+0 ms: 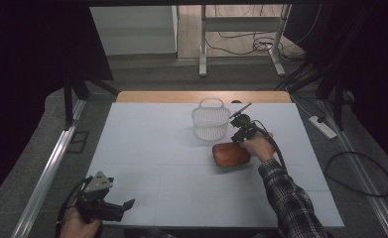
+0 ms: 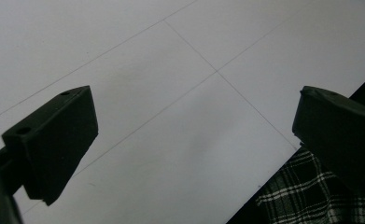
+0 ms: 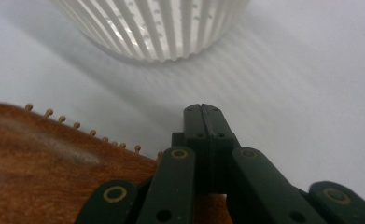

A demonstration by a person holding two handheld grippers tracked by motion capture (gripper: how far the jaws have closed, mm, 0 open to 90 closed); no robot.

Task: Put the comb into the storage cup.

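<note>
My right gripper [image 3: 202,108] has its jaws pressed together, empty — the wooden hairbrush [image 3: 54,163] lies just beside and under it, bristle pins up. It looks stiff, smooth, probably slippery; I'd pinch across its narrower end.

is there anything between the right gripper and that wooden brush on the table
Nothing visible. The right gripper, jaws shut, sits right at the edge of the wooden brush; the white basket stands beyond them.
</note>
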